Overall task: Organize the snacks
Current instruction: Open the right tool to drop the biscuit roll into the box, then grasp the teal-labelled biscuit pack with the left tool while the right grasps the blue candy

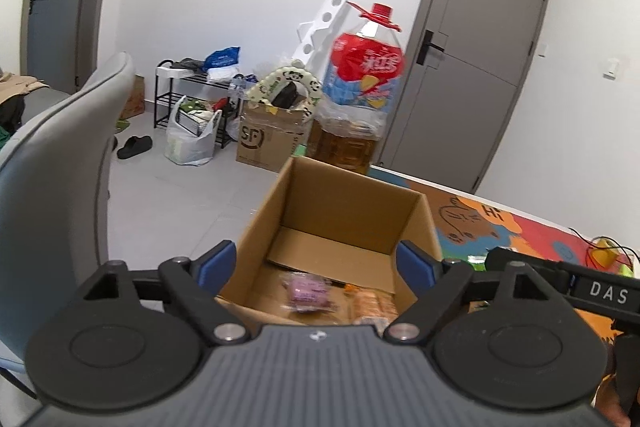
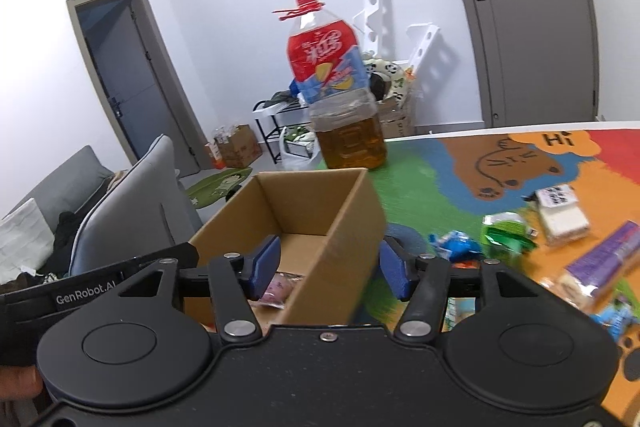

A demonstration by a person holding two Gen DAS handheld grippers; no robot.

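An open cardboard box [image 1: 344,215] [image 2: 344,231] stands on the colourful table mat [image 2: 440,179]. On its floor lie a purple snack packet [image 1: 308,293] [image 2: 276,289] and an orange-tan packet [image 1: 372,307]. My left gripper [image 1: 316,265] hovers over the box's near end, open, with nothing between its blue pads. My right gripper [image 2: 330,271] is open and straddles the box's right wall, one pad inside and one outside; neither visibly presses on it. More snacks lie on the mat to the right: a white packet [image 2: 562,215], a green one [image 2: 506,233], a blue one [image 2: 456,245] and a purple one [image 2: 604,263].
A large oil bottle [image 1: 360,87] [image 2: 344,99] with a red cap stands on the table just behind the box. A grey chair [image 1: 60,187] [image 2: 132,203] is at the table's left edge. Boxes, bags and a shoe rack [image 1: 188,95] sit on the floor beyond.
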